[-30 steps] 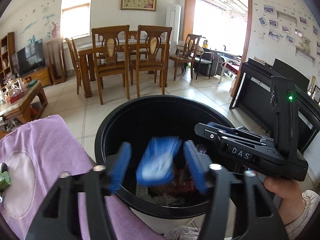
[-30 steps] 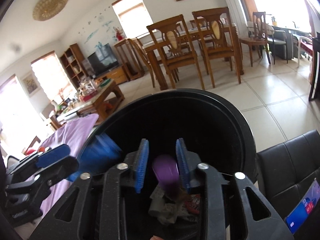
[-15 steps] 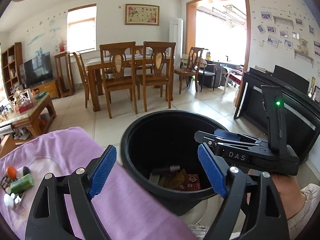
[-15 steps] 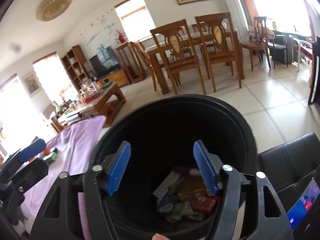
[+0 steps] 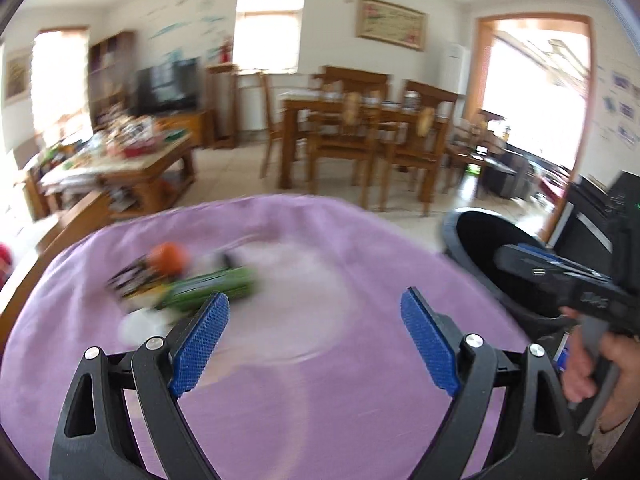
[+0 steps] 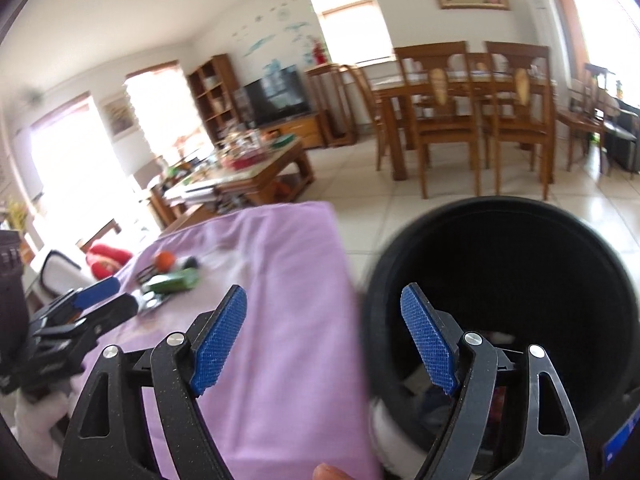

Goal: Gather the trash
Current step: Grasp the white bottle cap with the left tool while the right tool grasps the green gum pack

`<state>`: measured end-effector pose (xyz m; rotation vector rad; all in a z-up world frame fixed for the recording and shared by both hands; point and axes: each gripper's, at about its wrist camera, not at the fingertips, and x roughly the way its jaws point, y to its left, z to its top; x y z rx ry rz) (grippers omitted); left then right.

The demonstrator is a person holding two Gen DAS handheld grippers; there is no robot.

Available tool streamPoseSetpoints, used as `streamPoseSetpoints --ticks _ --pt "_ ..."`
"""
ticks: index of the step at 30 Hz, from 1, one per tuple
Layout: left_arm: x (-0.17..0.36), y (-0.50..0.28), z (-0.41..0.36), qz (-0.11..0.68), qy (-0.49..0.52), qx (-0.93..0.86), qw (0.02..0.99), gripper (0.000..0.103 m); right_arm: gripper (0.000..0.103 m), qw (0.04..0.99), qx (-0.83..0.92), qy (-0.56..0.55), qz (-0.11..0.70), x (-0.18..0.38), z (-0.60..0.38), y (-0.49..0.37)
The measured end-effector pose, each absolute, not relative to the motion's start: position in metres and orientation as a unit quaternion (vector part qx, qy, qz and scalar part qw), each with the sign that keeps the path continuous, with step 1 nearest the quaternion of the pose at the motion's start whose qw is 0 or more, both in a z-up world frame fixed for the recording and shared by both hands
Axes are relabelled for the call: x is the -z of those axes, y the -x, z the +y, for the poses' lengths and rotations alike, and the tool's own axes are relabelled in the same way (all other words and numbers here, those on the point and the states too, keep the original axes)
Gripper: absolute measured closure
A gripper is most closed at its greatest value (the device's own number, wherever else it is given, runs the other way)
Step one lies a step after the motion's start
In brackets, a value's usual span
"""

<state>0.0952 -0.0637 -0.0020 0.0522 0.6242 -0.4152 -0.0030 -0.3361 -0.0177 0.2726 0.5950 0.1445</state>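
A tiled living room with a dining set at the back; nearest the cameras lies a purple cloth [image 5: 304,392]. Ahead and to the left of the left gripper [image 5: 314,344] sits the trash [image 5: 180,280], a small blurred heap: something orange on top, a green packet below it, and what may be white scraps at the near edge. That gripper hangs over the cloth with its jaws spread wide, having just been opening, and nothing between them. Off to its right stands the black bin [image 5: 492,264], just past the cloth's edge. The right gripper [image 6: 324,340] is also spread, its jaws likewise just opened further and empty; its left finger is over the cloth, its right over the bin's mouth. A hand [image 5: 600,364] holds its grip.
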Motion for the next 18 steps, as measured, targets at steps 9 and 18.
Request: streamPoseSetpoints --ticks 9,18 --pt "0.035 -0.15 0.023 0.385 0.011 0.127 0.914 0.035 0.024 0.935 -0.136 -0.089 0.317 0.01 -0.239 -0.04" --pt "0.051 -0.167 0.036 0.423 0.038 0.148 0.893 0.062 0.024 0.922 -0.164 -0.047 0.347 0.02 -0.179 -0.073"
